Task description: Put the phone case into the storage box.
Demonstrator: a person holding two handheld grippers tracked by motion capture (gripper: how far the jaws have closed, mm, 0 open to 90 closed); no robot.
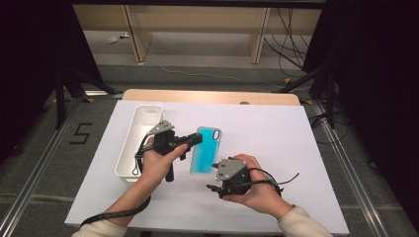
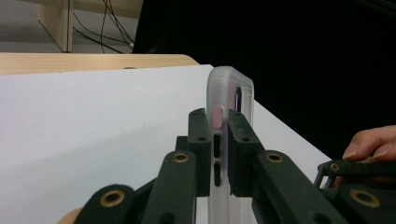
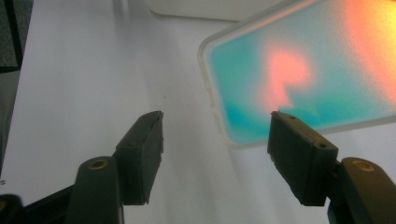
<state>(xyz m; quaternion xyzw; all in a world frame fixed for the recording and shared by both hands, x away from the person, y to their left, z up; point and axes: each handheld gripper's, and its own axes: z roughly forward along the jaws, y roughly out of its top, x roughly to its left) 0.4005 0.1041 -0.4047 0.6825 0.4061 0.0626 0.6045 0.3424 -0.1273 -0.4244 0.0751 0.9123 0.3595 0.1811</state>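
While the left claw (image 1: 195,138) pinches the phone case (image 1: 206,150) by its long edge above the white surface (image 1: 276,138), beside the white bin (image 1: 141,138), the right claw (image 1: 213,187) waits near its bottom end. Seen from the left gripper view, 2 jaws clamp the thin rim, so keep pressure even. Seen from the right gripper view, jaws stand spread; the case looks lifted, probably tilted.

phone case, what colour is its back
Teal with pink-orange blotches and a frosted clear rim; the phone case shows best in the right gripper view.
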